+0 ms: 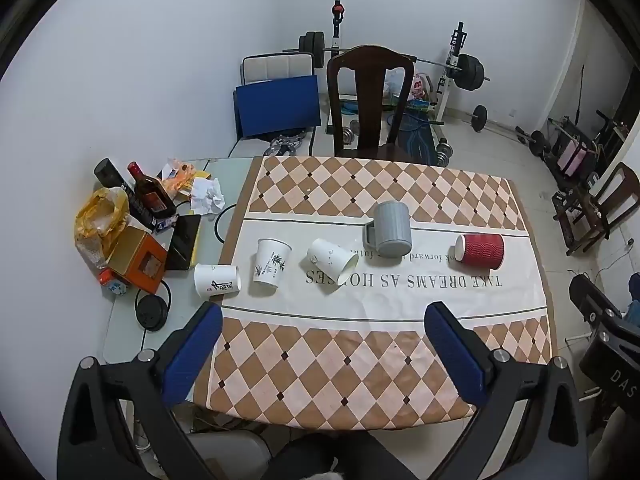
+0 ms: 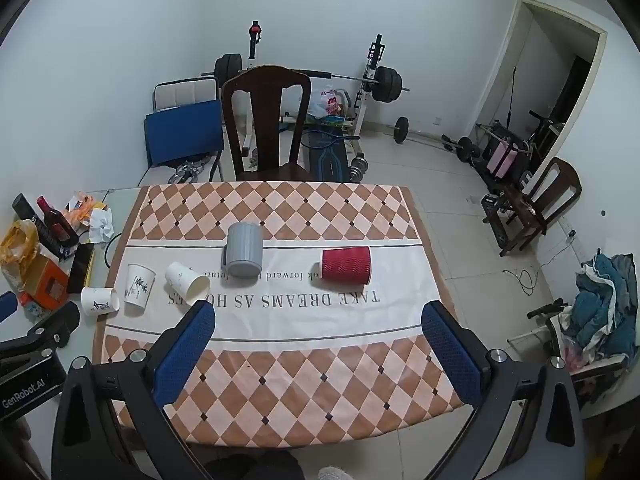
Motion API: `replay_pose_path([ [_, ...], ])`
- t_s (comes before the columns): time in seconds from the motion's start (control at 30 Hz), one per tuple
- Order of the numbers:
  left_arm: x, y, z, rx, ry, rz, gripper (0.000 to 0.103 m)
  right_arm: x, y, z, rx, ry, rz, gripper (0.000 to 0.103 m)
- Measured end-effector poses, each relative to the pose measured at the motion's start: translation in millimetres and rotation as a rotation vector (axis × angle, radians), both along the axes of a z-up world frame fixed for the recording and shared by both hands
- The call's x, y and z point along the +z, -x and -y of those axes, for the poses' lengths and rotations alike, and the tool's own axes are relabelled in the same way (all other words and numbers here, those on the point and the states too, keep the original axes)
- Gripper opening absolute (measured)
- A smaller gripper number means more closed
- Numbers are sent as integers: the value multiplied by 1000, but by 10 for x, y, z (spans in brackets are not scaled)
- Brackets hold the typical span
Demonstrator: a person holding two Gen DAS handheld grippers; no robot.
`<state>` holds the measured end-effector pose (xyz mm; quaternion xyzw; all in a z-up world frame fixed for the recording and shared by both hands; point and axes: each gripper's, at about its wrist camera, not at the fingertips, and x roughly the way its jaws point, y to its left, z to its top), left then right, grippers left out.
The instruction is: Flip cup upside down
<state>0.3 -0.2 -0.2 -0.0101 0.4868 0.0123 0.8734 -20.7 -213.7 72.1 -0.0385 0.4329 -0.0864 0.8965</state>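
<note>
Several cups sit on the checked tablecloth (image 1: 320,368). A red ribbed paper cup (image 1: 480,251) (image 2: 346,265) lies on its side at the right. A grey ribbed mug (image 1: 389,229) (image 2: 244,249) stands with its handle to the left. A white paper cup (image 1: 332,261) (image 2: 187,281) lies on its side. Another white cup (image 1: 271,261) (image 2: 138,285) stands upright. A third white cup (image 1: 217,279) (image 2: 99,300) lies on its side at the cloth's left edge. My left gripper (image 1: 324,316) and right gripper (image 2: 318,316) are open, empty, above the near table edge.
Clutter sits at the table's left: a dark bottle (image 1: 150,192), yellow bag (image 1: 100,216), orange box (image 1: 138,260), crumpled paper (image 1: 206,196). A dark wooden chair (image 1: 370,100) stands behind the table. Barbell and weights stand behind it. Another chair (image 2: 552,196) stands at right.
</note>
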Motion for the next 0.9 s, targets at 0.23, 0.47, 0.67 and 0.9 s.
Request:
replay_pose_path([
  [0.23,5,1,-5,1,-4,7,103,-15,5,0,-1,4,-4,103],
  [0.47,6,1,-2,1,-6,13,103,-4,-42,16,-1,7,-8,103],
  [0.67,61,-17,49,-1,-4,14,103,-27,-109,44,-2,9,1,103],
  [0.9,221,-159,212,5,-4,19,103,23,-140,31,-6,12,10,103],
])
